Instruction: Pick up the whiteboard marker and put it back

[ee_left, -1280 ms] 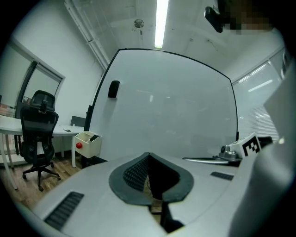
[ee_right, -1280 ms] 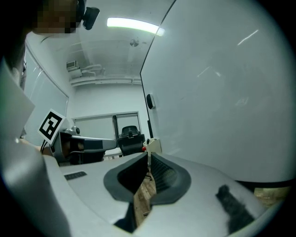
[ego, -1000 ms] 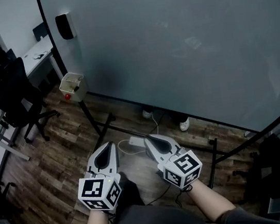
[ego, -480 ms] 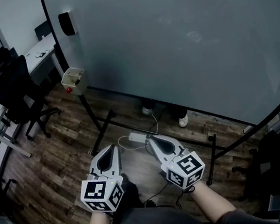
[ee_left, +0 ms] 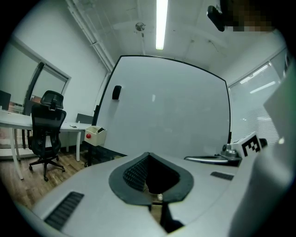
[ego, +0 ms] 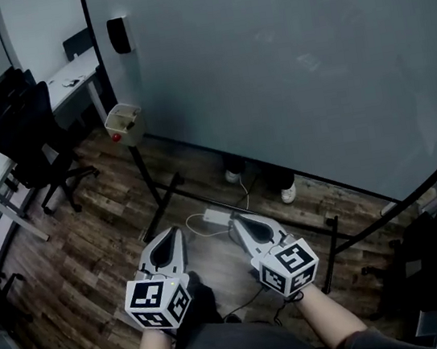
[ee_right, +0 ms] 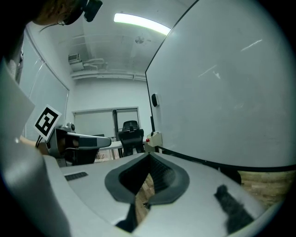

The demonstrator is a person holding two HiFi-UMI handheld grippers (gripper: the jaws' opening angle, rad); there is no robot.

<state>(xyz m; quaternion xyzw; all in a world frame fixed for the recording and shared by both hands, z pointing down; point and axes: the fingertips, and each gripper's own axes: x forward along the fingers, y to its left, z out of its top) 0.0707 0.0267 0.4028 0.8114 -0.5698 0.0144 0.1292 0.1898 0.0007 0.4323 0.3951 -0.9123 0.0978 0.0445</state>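
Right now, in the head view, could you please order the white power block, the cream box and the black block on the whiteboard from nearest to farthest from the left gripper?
From the left gripper:
1. White power block, on the floor beside its tips.
2. Cream box, on the stand, farther left.
3. Black block, high on the whiteboard's edge.

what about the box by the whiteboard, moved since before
No. The box still hangs at the left edge of the whiteboard; only the view shifted.

head view | beige box [ego: 125, 124], office chair [ego: 29, 133], whiteboard [ego: 285, 78] shifted right in frame | right tool [ego: 235, 221] jaws closed fully
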